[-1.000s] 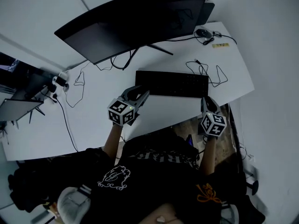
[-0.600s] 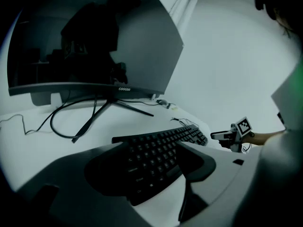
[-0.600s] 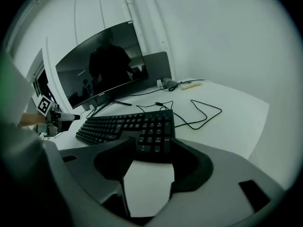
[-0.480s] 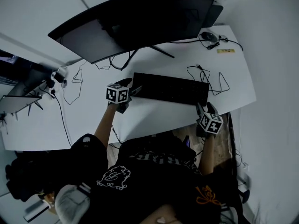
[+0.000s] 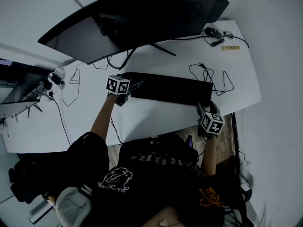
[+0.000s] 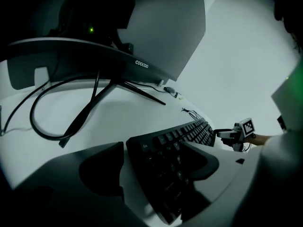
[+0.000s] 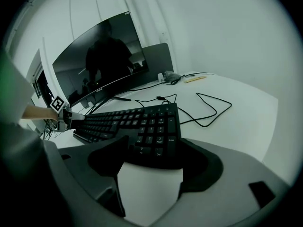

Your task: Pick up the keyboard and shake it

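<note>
Between the fingers (image 6: pixel 97 167) of the left gripper (image 6: pixel 151 167), just opened wide, sits the left end of the keyboard (image 5: pixel 168 89), not clamped. Right gripper (image 7: pixel 149 162) fingers (image 7: pixel 203 162) have also just opened and straddle the right end, no pinch yet. Keyboard lies flat on the table (image 5: pixel 156 119), near side of the monitor (image 5: pixel 132 20). Risk: a shallow bite on either end slips during the shake. The looped cable (image 5: pixel 215 77) by its far right corner may snag.

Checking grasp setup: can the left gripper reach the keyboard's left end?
Probably yes: the left gripper has just been opening wide, and the left end of the keyboard sits between its jaws, nothing in the way.
</note>
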A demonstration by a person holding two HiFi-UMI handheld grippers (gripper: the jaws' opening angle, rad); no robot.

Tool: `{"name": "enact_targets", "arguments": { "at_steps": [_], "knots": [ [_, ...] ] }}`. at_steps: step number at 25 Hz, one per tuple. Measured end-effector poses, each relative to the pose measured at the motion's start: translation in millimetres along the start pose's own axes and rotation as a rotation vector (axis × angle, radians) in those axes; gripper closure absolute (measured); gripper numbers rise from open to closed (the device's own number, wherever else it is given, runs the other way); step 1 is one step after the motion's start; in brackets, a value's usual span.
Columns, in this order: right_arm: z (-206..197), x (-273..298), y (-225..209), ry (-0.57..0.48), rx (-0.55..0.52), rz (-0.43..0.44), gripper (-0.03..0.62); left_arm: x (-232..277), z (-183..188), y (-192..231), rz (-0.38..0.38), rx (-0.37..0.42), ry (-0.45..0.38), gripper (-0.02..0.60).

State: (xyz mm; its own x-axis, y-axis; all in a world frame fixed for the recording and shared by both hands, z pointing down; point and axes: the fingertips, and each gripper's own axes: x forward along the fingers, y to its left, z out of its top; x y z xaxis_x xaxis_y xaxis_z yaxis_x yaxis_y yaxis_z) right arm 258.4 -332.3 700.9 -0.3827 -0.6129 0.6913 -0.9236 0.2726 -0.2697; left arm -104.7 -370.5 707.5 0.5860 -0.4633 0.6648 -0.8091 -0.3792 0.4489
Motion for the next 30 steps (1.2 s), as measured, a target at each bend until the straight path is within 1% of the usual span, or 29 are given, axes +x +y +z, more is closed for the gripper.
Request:
{"name": "enact_targets", "arguments": {
  "at_steps": [2, 5, 7, 9, 11, 13, 15, 19, 21, 23, 25, 26, 28, 29, 30],
  "knots": [
    [0.8, 1.2, 0.9, 0.001, 0.003, -0.002, 0.241, 5.1, -1.7, 1.5, -0.003, 0.011, 0.027, 0.215],
    [3.4, 1.3, -4.1, -0.011, 0.019, -0.028, 0.223, 4.7, -2.3, 1.2, -0.017, 0.016, 0.022, 0.215],
    [1.7, 4.3, -11.5, 0.001, 0.018, -0.048, 0.221, 5.2, -2.8, 1.1, -0.018, 0.03, 0.026, 0.216],
    [-2.8, 12.0, -14.9, 0.026, 0.026, -0.035, 0.221, 5.6, -2.6, 2.2, -0.008, 0.036, 0.03, 0.215],
    [-5.6, 18.1, -14.3, 0.033, 0.067, 0.002, 0.215, 6.6, -2.3, 1.7, -0.002, 0.035, 0.03, 0.215],
    [-5.7, 20.0, -15.1, 0.01, 0.13, 0.018, 0.22, 8.3, -2.4, 0.6, 0.006, 0.031, 0.031, 0.213],
    [-4.8, 20.0, -17.5, -0.014, 0.161, 0.015, 0.226, 9.4, -2.4, 0.4, 0.016, 0.026, 0.033, 0.21],
    [-5.4, 19.6, -18.3, 0.011, 0.146, 0.018, 0.238, 8.2, -1.2, 0.1, 0.035, 0.003, 0.021, 0.212],
    [-6.7, 18.7, -20.2, 0.024, 0.155, 0.018, 0.267, 6.1, -0.2, -1.4, 0.055, 0.014, 0.016, 0.212],
    [-4.4, 14.8, -20.1, 0.022, 0.165, 0.011, 0.27, 3.8, 2.8, -3.8, 0.066, 0.034, 0.008, 0.212],
    [-0.3, 8.5, -16.8, 0.014, 0.177, 0.008, 0.272, -0.7, 11.5, -6.3, 0.072, 0.032, -0.03, 0.212],
    [-0.4, 6.1, -14.5, 0.01, 0.185, 0.013, 0.273, -5.1, 19.2, -6.9, 0.075, 0.013, -0.07, 0.215],
    [-1.0, 2.3, -9.1, -0.001, 0.195, 0.029, 0.276, -17.4, 39.3, -8.7, 0.077, -0.021, -0.171, 0.255],
    [0.0, 0.5, -6.4, -0.01, 0.199, 0.035, 0.278, -23.7, 49.1, -11.1, 0.078, -0.013, -0.21, 0.261],
    [1.7, -1.2, -4.3, -0.02, 0.204, 0.039, 0.279, -29.5, 57.9, -14.5, 0.081, 0.012, -0.234, 0.261]
  ]
}}
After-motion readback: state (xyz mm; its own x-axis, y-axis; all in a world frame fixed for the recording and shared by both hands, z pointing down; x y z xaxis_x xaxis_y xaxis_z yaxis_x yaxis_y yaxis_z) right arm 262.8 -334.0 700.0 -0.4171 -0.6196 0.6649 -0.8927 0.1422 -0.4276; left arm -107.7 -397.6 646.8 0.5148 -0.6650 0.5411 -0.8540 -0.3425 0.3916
